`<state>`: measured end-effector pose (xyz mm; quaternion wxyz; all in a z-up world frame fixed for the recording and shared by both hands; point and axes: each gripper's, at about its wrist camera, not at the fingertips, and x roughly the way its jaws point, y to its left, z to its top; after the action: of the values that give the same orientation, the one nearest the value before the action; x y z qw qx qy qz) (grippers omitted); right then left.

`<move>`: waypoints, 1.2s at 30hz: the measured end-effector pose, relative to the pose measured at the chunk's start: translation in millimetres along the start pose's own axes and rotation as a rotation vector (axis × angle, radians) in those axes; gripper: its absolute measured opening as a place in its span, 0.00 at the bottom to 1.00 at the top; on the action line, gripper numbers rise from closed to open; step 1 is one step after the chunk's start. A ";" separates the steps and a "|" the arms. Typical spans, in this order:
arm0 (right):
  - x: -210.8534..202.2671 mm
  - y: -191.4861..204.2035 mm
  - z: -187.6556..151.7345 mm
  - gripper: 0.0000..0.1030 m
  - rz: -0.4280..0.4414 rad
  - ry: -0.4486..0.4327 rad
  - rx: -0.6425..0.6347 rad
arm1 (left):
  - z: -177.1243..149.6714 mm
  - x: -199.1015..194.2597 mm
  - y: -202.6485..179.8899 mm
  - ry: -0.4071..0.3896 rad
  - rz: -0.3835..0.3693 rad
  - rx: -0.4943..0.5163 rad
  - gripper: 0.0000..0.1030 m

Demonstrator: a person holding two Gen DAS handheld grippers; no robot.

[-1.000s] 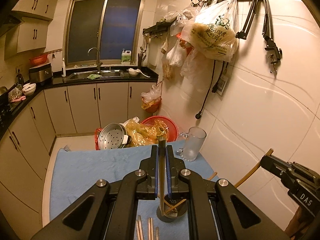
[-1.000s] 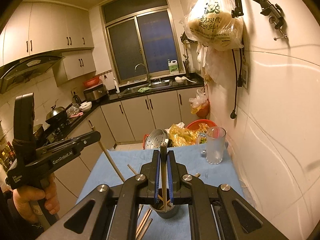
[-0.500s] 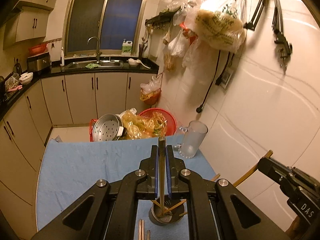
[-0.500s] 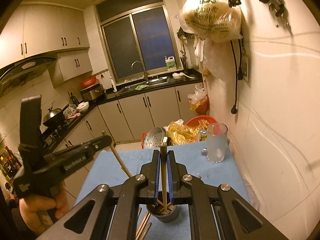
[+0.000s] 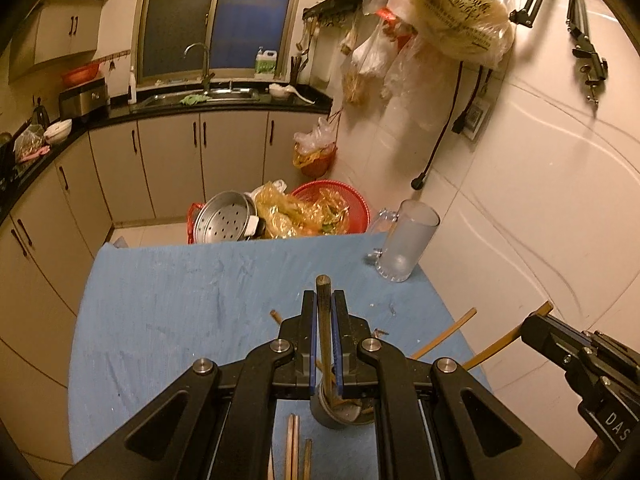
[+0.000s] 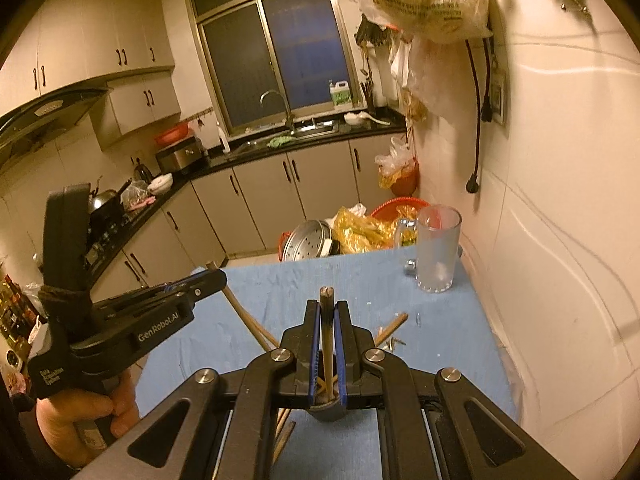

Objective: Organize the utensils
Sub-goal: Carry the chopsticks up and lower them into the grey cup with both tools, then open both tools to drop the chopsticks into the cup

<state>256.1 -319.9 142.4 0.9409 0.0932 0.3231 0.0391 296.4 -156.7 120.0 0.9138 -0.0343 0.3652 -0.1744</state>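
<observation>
Both tools are clenched, each on one chopstick. The left tool (image 5: 325, 320) holds its chopstick (image 5: 322, 292) with the lower end above the metal cup (image 5: 340, 410) on the blue worktop (image 5: 180, 300). The right tool (image 6: 326, 334) holds its chopstick (image 6: 327, 320) with the tip in the cup. More chopsticks (image 5: 294, 440) lie just beside the cup; a glass mug (image 5: 406, 246) stands well beyond it.
</observation>
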 end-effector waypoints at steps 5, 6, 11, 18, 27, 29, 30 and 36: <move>8.5 -1.6 -8.0 0.08 -0.003 0.028 0.001 | -5.5 5.1 4.4 0.022 0.009 -0.013 0.07; 10.0 -1.9 -9.6 0.08 -0.005 0.033 0.002 | -6.8 5.8 5.0 0.025 0.011 -0.016 0.07; 15.6 -4.0 -14.2 0.08 -0.009 0.054 0.008 | -8.8 8.5 7.8 0.039 0.017 -0.017 0.08; 16.4 -7.9 -17.0 0.12 -0.033 0.066 0.033 | -12.3 4.4 14.3 0.051 0.021 -0.033 0.11; -6.5 -4.6 -23.4 0.19 -0.047 0.045 0.034 | -24.2 -28.9 58.6 0.008 0.043 -0.113 0.35; -9.3 -0.4 -31.7 0.21 -0.028 0.058 0.030 | -32.0 -28.8 73.5 0.025 0.060 -0.142 0.35; -7.8 2.2 -37.4 0.22 -0.017 0.072 0.026 | -39.5 -25.8 82.4 0.045 0.069 -0.158 0.35; 24.1 18.0 -82.7 0.22 0.035 0.215 0.028 | -91.2 3.2 108.0 0.204 0.103 -0.191 0.35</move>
<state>224.0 -286.7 67.6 0.8987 0.1073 0.4209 0.0606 268.3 -50.8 30.7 0.8724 -0.0844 0.4721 -0.0945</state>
